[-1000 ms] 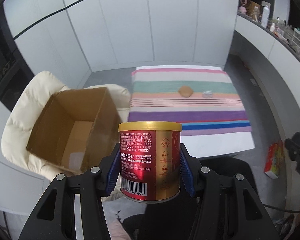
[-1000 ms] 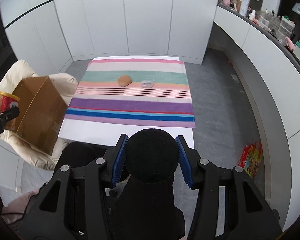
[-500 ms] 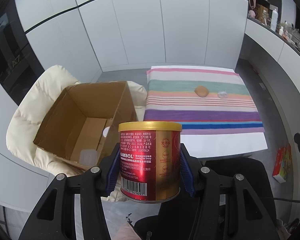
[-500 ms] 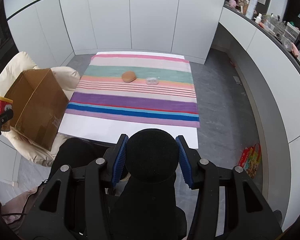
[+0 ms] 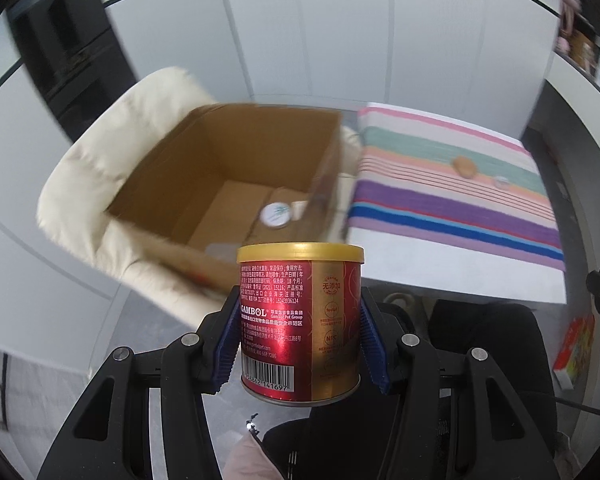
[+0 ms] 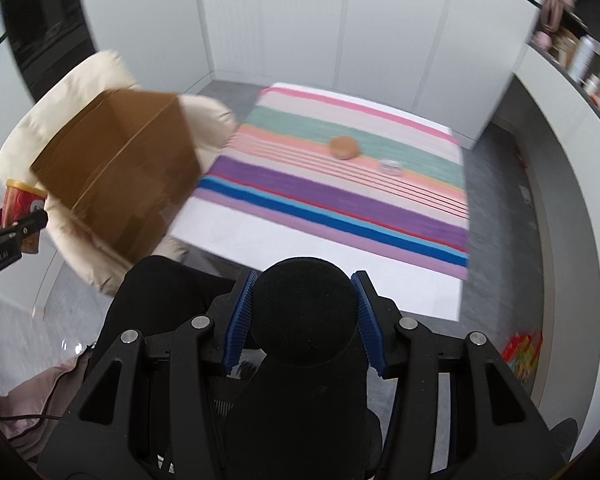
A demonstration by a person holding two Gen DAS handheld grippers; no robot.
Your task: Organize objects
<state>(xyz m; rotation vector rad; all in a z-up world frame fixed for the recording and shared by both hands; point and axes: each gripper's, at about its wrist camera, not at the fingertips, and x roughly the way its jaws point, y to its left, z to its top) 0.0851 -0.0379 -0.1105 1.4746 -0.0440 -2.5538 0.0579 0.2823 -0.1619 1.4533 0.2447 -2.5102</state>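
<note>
The left tongs are clamping a red can upright by its sides, just short of the open cardboard box ahead, probably for dropping in. The right tongs are gripping a black ball, likely awaiting its turn.

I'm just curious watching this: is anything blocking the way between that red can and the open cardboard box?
Nothing visible does. The red can, clamped in the left gripper, hangs before the open cardboard box; only its near wall lies between.

A striped cloth covers the table, bearing a brown lump and a small clear item.
</note>
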